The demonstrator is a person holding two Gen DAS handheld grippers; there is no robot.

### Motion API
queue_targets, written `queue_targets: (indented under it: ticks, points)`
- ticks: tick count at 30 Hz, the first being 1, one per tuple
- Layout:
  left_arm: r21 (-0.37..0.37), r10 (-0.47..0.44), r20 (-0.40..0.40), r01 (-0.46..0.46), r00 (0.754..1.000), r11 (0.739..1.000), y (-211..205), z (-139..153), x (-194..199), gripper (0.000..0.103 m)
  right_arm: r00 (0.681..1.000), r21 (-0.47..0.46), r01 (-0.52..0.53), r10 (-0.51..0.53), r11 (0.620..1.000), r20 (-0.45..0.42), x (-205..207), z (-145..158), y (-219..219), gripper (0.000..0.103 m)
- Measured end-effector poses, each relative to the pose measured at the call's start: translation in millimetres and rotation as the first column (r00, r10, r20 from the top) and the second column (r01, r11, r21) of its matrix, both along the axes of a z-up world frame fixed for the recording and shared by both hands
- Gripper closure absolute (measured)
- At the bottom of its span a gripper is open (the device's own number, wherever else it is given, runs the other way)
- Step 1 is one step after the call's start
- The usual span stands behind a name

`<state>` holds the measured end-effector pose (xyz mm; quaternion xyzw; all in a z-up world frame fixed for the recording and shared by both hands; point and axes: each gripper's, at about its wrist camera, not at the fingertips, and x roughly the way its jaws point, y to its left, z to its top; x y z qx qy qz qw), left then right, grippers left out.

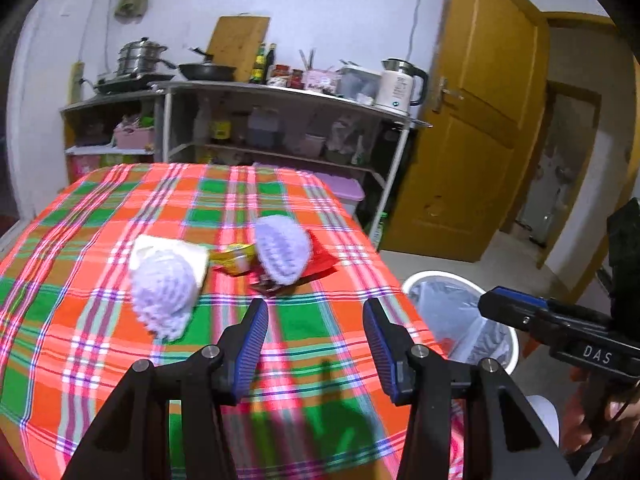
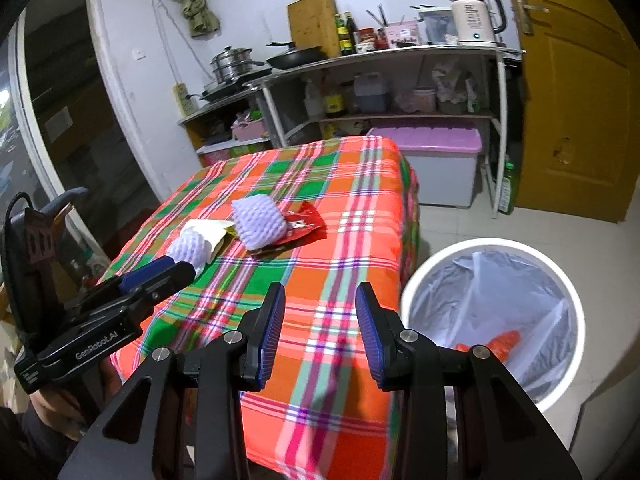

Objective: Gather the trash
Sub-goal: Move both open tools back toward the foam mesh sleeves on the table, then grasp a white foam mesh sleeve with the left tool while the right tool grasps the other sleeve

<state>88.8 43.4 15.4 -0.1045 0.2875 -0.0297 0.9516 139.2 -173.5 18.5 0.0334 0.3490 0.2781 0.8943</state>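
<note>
While both grippers, left (image 1: 316, 320) and right (image 2: 320, 304), are hovering with fingers apart and empty, foam nets (image 1: 164, 292) and wrappers (image 2: 300, 224) are lying mid-desk (image 2: 328, 320) (bin (image 2: 416, 288) beside); next, probably reaching and pinching one.

Both views are evenly and fairly brightly lit by cool indoor light from above, which casts soft shadows on the near part of the checked tablecloth (image 1: 120, 208). Fisheye distortion bends the door (image 1: 472, 120) and shelf rack (image 2: 384, 60), with dark vignetting in the corners. Motion blur softens the cloth's stripes and the foam nets (image 1: 164, 288), more in the left view.
</note>
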Motion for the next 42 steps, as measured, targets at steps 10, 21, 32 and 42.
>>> queue_targets:
  ticks: [10,21,32,42]
  points:
    - [-0.008,0.151,-0.041,-0.151,0.988,0.988,63.2,-13.9,10.6,0.044,0.998,-0.027,-0.067,0.067,0.997,-0.016,18.2,-7.8,37.3,0.065]
    - [-0.004,0.213,-0.075,-0.214,0.974,0.977,100.9,-27.1,32.4,0.038,0.992,-0.054,-0.127,0.126,0.99,-0.025,44.7,-17.6,74.3,0.059]
    - [0.013,0.213,-0.126,-0.213,0.969,0.977,105.9,-45.9,59.1,0.038,0.987,-0.077,-0.153,0.15,0.985,-0.051,76.0,-28.1,99.6,0.058]
    - [0.013,0.189,-0.146,-0.189,0.971,0.982,105.5,-54.9,63.8,0.05,0.981,-0.111,-0.193,0.191,0.975,-0.035,92.9,-32.1,124.3,0.056]
